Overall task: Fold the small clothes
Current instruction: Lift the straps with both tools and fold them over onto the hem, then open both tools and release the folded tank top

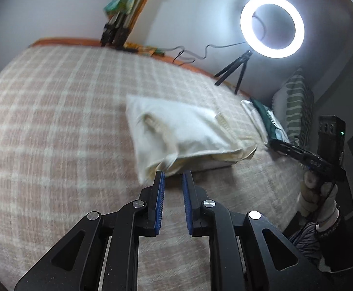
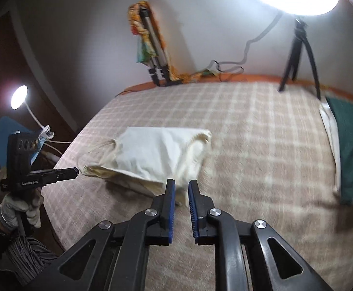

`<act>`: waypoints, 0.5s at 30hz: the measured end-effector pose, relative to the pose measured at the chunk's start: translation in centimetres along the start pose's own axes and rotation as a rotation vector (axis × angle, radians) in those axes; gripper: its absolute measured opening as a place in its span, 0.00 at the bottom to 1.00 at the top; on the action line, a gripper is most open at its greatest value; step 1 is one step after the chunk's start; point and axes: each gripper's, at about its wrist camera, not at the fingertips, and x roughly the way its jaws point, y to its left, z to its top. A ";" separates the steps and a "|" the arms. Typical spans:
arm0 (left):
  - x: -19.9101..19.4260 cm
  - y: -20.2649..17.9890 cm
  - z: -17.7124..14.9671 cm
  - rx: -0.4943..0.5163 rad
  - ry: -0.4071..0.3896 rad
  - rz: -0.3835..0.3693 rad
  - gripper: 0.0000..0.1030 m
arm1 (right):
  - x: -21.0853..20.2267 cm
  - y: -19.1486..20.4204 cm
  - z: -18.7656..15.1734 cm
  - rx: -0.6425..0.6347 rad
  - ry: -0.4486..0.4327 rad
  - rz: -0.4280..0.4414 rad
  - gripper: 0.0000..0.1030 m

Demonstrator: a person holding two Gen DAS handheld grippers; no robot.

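1. Bedspread [image 1: 55, 126], checked in pink-beige and cream, covers the bed across both views and carries everything else.
2. Cream garment [image 1: 176, 131], a small piece with ribbed edging, lies folded on the bedspread in a rough rectangle, with a thicker bunched edge on the side nearest the grippers.
3. Ring light [image 1: 272, 25] glows on a small black tripod [image 1: 234, 72] at the far edge of the bed, against the white wall.
4. Dark green cloth [image 2: 351, 145] lies on a white piece at the right side of the bed, well apart from the cream garment.
5. Left gripper [image 1: 173, 178] has its blue-padded jaws a narrow gap apart with nothing between them. Its tips sit just at the near bunched edge of the garment, which spreads away ahead of it; whether the left tip touches the cloth is not clear.
6. Right gripper [image 2: 181, 185] likewise shows a narrow gap between its jaws, which hold nothing. Its tips stand at the garment's near corner, the cloth lying ahead and to the left.
7. Gloved hand [image 2: 18, 208] grips the left tool's handle, seen from the right wrist camera.
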 end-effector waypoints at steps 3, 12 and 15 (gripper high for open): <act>0.1 -1.3 1.2 0.038 -0.053 0.017 0.13 | 2.1 1.5 1.1 -0.048 0.018 -0.007 0.15; 5.4 -1.0 2.3 0.072 0.039 0.085 0.13 | 7.7 3.6 1.5 -0.115 0.148 -0.039 0.15; 6.8 -0.6 1.0 0.072 0.103 0.100 0.13 | 8.4 3.7 0.6 -0.125 0.189 -0.035 0.15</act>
